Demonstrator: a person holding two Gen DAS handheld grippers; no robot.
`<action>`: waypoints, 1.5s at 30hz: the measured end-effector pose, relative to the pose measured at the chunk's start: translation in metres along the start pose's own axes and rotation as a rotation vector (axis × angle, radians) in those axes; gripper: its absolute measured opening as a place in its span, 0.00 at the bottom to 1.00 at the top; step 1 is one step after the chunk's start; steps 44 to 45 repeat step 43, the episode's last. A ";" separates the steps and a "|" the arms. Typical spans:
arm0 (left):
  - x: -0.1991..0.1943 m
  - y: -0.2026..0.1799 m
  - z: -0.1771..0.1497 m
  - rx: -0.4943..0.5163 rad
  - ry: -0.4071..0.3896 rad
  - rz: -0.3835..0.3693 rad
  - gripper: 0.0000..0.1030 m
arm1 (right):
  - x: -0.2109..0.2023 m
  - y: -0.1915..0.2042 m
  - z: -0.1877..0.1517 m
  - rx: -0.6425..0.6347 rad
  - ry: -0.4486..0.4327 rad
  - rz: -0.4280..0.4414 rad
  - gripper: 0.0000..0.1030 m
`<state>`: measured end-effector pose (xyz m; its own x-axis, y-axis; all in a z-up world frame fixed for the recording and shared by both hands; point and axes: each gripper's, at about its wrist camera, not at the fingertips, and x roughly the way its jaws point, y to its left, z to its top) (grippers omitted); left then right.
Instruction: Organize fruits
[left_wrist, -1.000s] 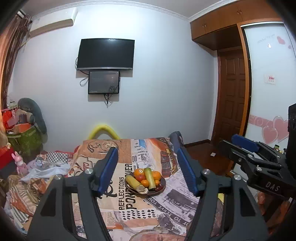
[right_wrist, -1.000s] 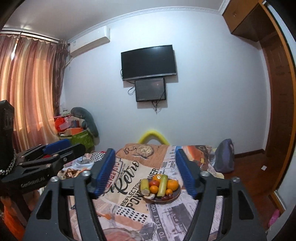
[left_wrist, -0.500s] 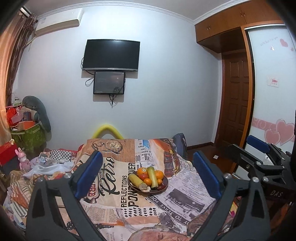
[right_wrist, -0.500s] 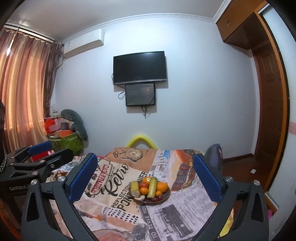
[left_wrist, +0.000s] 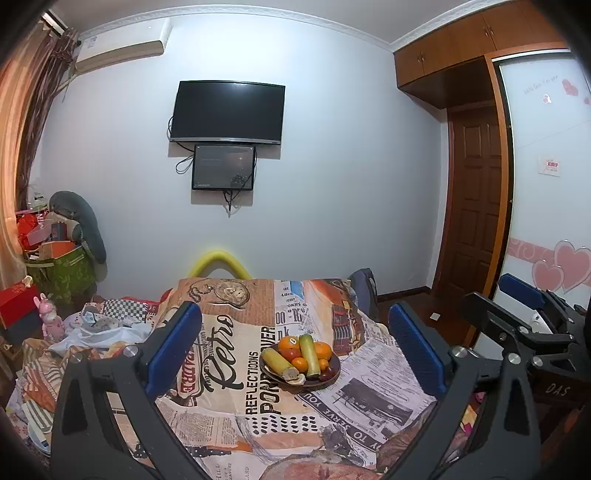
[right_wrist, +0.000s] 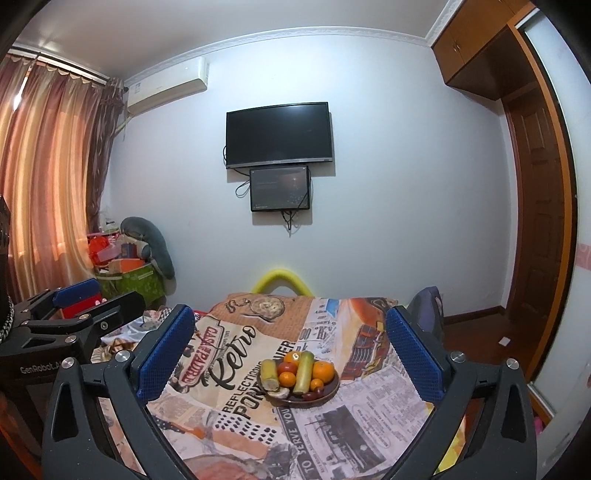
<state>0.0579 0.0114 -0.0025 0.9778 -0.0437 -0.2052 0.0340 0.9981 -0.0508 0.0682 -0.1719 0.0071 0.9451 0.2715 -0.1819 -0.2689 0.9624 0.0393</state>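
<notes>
The left claw (left_wrist: 293, 347) is wide open and holds nothing. Its two fingers are black and hard, and each one has a flat blue pad (left_wrist: 173, 349) with a bumpy, dotted skin. The right claw (right_wrist: 290, 354) is wide open too and is also empty. Its blue pads (right_wrist: 164, 356) have the same tiny bumps, and round silver screws shine on the black arms.

Between the open fingers of each claw, but farther away and well apart from the pads, sits a dark round plate (left_wrist: 332, 371) full of fruit. It rests on a soft cloth (left_wrist: 236, 398) printed like old newspapers, with big black letters and brown and orange patches. The cloth is a bit wrinkled.

On the plate lies a long green fruit (left_wrist: 309, 354) in the middle, smooth and shaped like a stick. To its left lies a fat yellow banana (left_wrist: 277, 361) with a brown end. Round oranges (left_wrist: 289, 342) sit at the far side, one on each side of the green fruit. A small orange (left_wrist: 300, 364) and a shiny red round fruit (left_wrist: 292, 353) sit in between. Small dark red fruits (left_wrist: 325, 376) lie at the near right edge.

From the left camera, the right claw shows at the far right. Behind the table, a black flat TV (left_wrist: 228, 112) hangs on the pale wall, with a smaller dark screen (left_wrist: 223, 167) under it. A brown wooden door (left_wrist: 476, 206) stands on the right.
</notes>
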 end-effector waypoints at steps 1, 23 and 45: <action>0.000 0.000 0.000 0.000 0.000 0.000 1.00 | 0.000 0.000 0.000 0.000 0.000 0.000 1.00; 0.000 -0.005 0.003 0.013 -0.003 -0.001 1.00 | -0.005 0.000 0.006 0.008 -0.012 0.001 1.00; 0.001 -0.011 0.004 0.020 0.001 -0.015 1.00 | -0.004 -0.001 0.005 0.014 -0.009 -0.006 1.00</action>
